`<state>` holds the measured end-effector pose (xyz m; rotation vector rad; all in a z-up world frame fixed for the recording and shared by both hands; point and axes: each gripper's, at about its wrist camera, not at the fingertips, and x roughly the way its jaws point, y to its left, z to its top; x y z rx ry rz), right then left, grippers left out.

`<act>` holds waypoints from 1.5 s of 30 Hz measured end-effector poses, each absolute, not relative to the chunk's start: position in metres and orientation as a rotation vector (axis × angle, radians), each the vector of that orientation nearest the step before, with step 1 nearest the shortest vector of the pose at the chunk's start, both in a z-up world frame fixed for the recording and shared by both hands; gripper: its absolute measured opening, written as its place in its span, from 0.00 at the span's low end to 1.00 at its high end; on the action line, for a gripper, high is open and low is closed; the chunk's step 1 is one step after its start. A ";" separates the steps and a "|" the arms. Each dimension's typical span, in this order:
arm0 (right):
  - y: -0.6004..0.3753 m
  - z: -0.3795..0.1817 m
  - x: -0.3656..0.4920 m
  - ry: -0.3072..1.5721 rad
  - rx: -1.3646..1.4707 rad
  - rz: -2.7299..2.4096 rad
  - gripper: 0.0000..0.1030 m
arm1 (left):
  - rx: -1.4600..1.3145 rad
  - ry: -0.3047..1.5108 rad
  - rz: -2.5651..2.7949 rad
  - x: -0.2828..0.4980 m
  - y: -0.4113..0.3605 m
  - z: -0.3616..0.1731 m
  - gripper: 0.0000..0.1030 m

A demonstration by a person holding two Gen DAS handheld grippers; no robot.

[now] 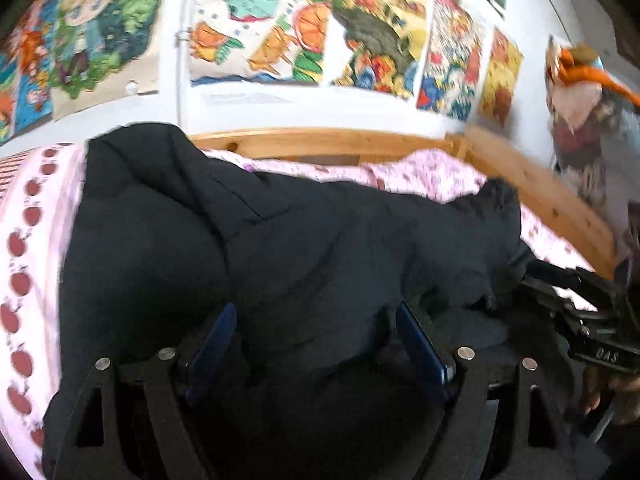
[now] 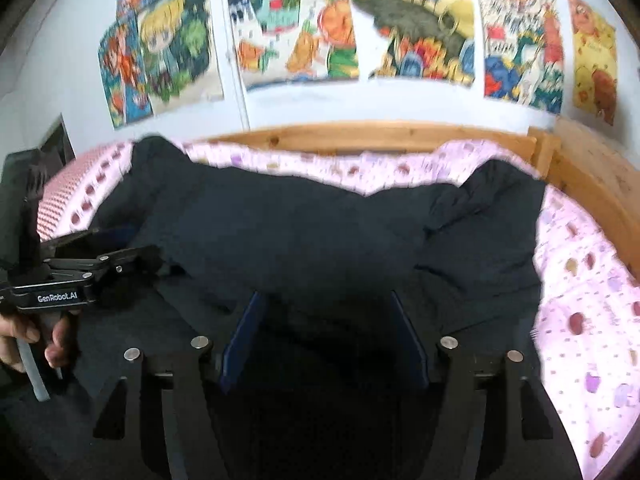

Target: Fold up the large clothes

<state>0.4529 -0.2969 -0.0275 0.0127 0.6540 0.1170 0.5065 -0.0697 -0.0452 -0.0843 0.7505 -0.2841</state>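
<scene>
The big black garment [image 1: 280,248] lay spread across the bed, bunched and puffy, stretching away from both grippers toward the far rail! The left gripper [image 1: 316,336] sat right at the near edge of it with its blue-padded fingers [image 1: 420,344] set wide apart, a hump of dark cloth rising between them. Whether the pads actually pinched that fabric could not be told. The right gripper [image 2: 326,332] stood likewise parted, blue fingers [image 2: 242,332] flanking dark cloth below, and nothing showed it clamped on anything.

In the right wrist view the left gripper [image 2: 132,260] appeared off to the left, lying low against the garment's edge, with a hand [image 2: 36,340] wrapped round its handle. In the left wrist view the right gripper [image 1: 576,300] came in from the right, low over the cloth.

Under the garment was a pink sheet [image 2: 580,300] dotted with small fruit shapes, running out to the right of the right gripper. To the left of the left gripper a pillow [image 1: 28,240] with a row of red apples sat against the garment's side. Ahead of both grippers ran the pale wooden bed frame [image 2: 380,134], turning a corner on the far right. Above it the white wall [image 1: 176,92] carried a row of bright cartoon posters [image 2: 416,28], all blurred. Far right in the left view, a heap of colourful things [image 1: 584,92] hung by the wall, too smeared to identify.
</scene>
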 end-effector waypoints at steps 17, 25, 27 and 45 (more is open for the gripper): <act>-0.299 0.055 0.359 0.429 0.005 0.077 0.88 | -0.082 0.522 -0.276 0.407 -0.072 0.061 1.00; -0.287 0.080 0.303 0.367 0.004 0.102 0.93 | -0.076 0.444 -0.266 0.343 -0.061 0.100 1.00; -0.281 0.086 0.289 0.359 -0.005 0.112 0.93 | -0.068 0.428 -0.261 0.326 -0.058 0.107 1.00; -0.246 0.104 0.181 0.320 -0.071 0.215 0.94 | -0.020 0.355 -0.226 0.209 -0.038 0.136 1.00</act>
